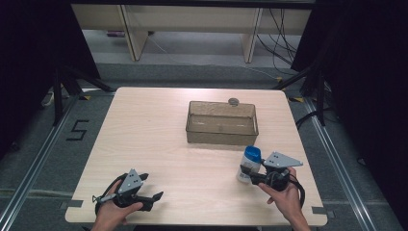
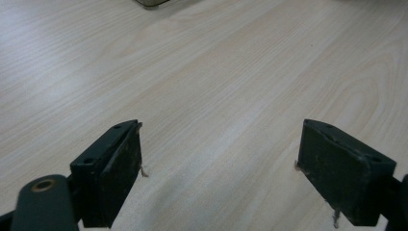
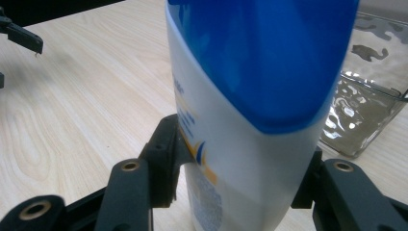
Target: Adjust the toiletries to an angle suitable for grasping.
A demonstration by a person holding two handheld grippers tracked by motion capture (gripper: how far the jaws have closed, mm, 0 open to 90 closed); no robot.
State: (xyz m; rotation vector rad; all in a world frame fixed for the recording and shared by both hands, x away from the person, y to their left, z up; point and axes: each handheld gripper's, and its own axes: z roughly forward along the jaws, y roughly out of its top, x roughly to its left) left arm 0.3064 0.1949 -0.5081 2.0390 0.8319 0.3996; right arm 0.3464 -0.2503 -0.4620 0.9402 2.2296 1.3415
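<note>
Bottle [image 1: 250,163] clamped upright in the right tool [image 1: 252,175], around 4 o'clock on the desk [image 1: 154,139]

Jaws pinch its white lower body from both sides, below the blue cap, so I'd guess that's to keep it standing steady. Left tool [image 1: 156,196] sits at about 7 o'clock, jaws spread wide with nothing but bare wood between them, probably just parked out of the way. Farther out, near 1 o'clock, there's a clear plastic bin [image 1: 222,123], looks empty, likely the drop spot.
</note>
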